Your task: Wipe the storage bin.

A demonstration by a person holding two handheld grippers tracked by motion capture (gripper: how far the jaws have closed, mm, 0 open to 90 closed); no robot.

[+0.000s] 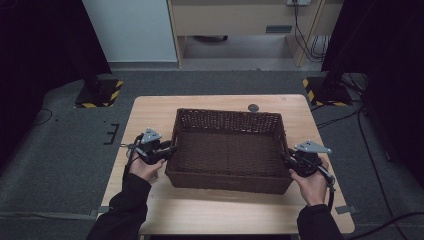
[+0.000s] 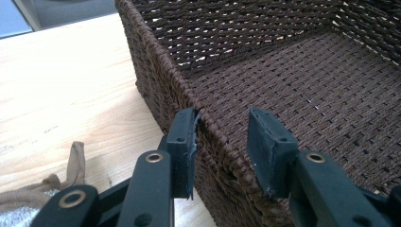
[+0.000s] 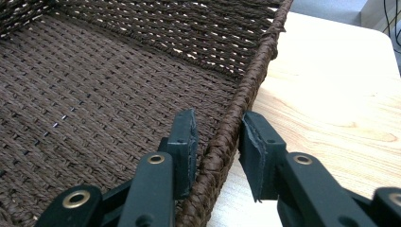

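A dark brown woven basket [image 1: 227, 113], empty, stands in the middle of the wooden table [image 1: 150, 200]. My left gripper [image 1: 170, 148] is at its left wall. In the left gripper view the gripper [image 2: 223, 113] straddles the rim [image 2: 208, 127]. The outer pad [image 2: 184, 137] touches the wall, while the inner pad [image 2: 265, 142] stands a little off it. My right gripper [image 1: 287, 159] is at the basket's right wall. In the right gripper view this gripper [image 3: 220, 115] has the braided rim [image 3: 227, 137] pinched between both pads.
A small dark round disc [image 1: 253, 107] lies on the table beyond the basket. A beige strap and a bit of cloth [image 2: 71, 165] show at the left hand. Stand bases with yellow-black stripes [image 1: 100, 94] [image 1: 325, 92] sit on the floor past the table's far corners.
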